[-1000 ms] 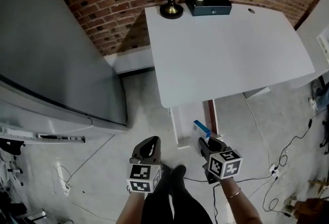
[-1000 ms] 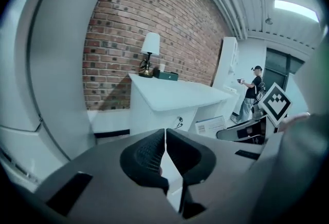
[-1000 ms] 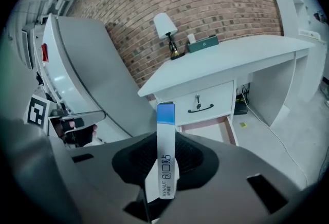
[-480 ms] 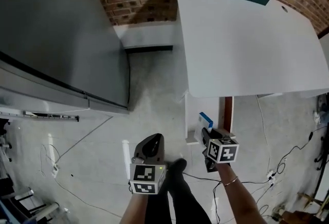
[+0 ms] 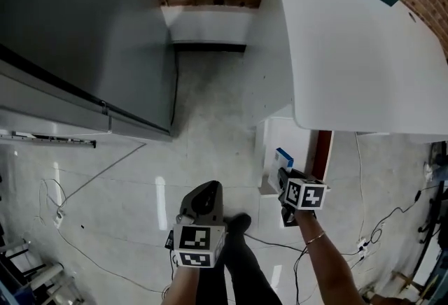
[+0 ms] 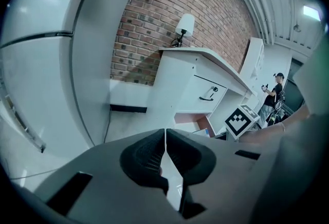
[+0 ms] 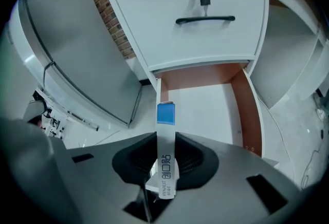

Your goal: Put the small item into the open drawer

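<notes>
Our right gripper (image 7: 165, 142) clamped the small box (image 7: 165, 114) by its white end, with the blue tip jutting past the fingertips toward the open drawer (image 7: 248, 110) ahead. It looked like thin, stiff card, so we judged it light, smooth and best pinched on its flat faces. Our left gripper (image 6: 165, 138) was closed on nothing.

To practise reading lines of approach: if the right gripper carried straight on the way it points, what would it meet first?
Probably the white floor of the open drawer, close to one side wall; the small box clamped in the right gripper would touch it first. Depth is hard to judge.
</notes>
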`<control>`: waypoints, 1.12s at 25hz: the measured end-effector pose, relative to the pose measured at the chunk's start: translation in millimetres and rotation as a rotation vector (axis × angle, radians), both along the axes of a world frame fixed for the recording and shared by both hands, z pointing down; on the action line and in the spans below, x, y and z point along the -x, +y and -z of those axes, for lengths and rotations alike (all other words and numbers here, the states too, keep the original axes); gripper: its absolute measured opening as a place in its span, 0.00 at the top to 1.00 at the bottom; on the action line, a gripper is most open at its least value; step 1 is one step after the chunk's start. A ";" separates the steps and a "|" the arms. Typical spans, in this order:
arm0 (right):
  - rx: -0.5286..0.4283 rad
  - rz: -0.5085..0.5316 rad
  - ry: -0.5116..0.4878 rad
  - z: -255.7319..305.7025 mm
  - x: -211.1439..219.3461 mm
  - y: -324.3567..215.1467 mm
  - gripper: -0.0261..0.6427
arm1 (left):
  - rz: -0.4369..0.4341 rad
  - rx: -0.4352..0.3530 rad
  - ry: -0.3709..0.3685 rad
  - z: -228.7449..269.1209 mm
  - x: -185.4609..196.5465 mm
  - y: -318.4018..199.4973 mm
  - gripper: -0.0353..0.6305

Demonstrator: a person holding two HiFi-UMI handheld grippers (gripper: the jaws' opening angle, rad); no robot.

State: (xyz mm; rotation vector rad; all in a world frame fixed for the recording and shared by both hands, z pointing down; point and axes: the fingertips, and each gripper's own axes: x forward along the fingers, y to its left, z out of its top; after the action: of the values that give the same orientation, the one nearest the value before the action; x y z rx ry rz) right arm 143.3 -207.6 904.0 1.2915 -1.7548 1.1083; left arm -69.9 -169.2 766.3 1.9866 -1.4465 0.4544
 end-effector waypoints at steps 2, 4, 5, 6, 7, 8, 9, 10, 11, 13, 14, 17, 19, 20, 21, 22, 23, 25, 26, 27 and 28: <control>0.015 -0.001 0.012 -17.7 2.1 -2.1 0.83 | 0.005 0.005 0.001 -12.8 4.8 0.9 0.91; 0.026 0.010 0.030 -34.8 4.3 -5.2 0.83 | 0.009 0.008 0.001 -24.3 9.2 1.6 0.91; 0.030 0.016 0.040 -42.7 5.1 -7.4 0.83 | 0.010 0.009 0.000 -29.2 11.0 1.7 0.91; 0.034 0.022 0.051 -49.9 5.5 -9.7 0.83 | 0.009 0.009 -0.002 -33.6 12.5 1.9 0.91; 0.039 0.026 0.060 -56.4 6.0 -11.7 0.83 | 0.008 0.011 -0.003 -37.9 13.7 2.1 0.91; 0.045 0.030 0.069 -62.3 6.8 -13.3 0.83 | 0.007 0.016 -0.004 -42.1 14.6 2.2 0.91; 0.052 0.035 0.077 -67.5 7.8 -14.7 0.83 | 0.006 0.021 -0.004 -46.1 15.3 2.1 0.91; 0.057 0.041 0.085 -72.0 9.0 -16.0 0.83 | 0.006 0.026 -0.004 -49.6 15.6 1.8 0.91; 0.062 0.047 0.094 -76.2 10.2 -17.1 0.83 | 0.007 0.030 -0.002 -52.6 15.6 1.4 0.91; 0.070 0.059 0.110 -84.6 12.6 -19.0 0.83 | 0.008 0.036 0.001 -58.4 15.7 0.5 0.91; 0.074 0.064 0.118 -89.0 13.7 -20.1 0.83 | 0.007 0.039 0.002 -61.2 15.9 -0.1 0.91; 0.089 0.077 0.140 -101.9 15.6 -23.9 0.83 | 0.010 0.048 0.005 -69.4 16.8 -2.3 0.91; 0.101 0.088 0.153 -110.0 16.5 -26.3 0.83 | 0.014 0.054 0.007 -74.4 18.0 -3.2 0.91; 0.108 0.092 0.159 -113.7 17.3 -27.3 0.83 | 0.016 0.058 0.008 -76.7 18.9 -3.5 0.91; 0.116 0.095 0.164 -117.2 18.2 -28.2 0.83 | 0.017 0.062 0.008 -79.0 19.9 -3.8 0.91; 0.123 0.097 0.168 -120.7 18.9 -28.9 0.83 | 0.018 0.066 0.008 -81.3 21.0 -4.1 0.91; 0.130 0.097 0.173 -124.2 19.2 -29.7 0.83 | 0.019 0.069 0.009 -83.8 22.2 -4.6 0.91; 0.141 0.095 0.185 -131.4 19.1 -31.5 0.83 | 0.024 0.074 0.009 -88.5 24.6 -5.8 0.91; 0.146 0.091 0.189 -134.8 18.8 -32.3 0.83 | 0.027 0.075 0.010 -90.5 25.9 -6.7 0.91; 0.152 0.084 0.191 -138.0 18.5 -32.6 0.83 | 0.030 0.076 0.010 -92.1 27.1 -7.5 0.91; 0.159 0.076 0.191 -140.9 18.0 -32.1 0.83 | 0.031 0.078 0.011 -93.5 28.1 -8.0 0.91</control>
State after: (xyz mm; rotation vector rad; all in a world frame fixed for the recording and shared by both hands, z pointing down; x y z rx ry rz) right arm 125.2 -239.7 1044.9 1.1829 -1.5304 1.0242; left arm -97.9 -177.2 859.8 1.9000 -1.4291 0.4779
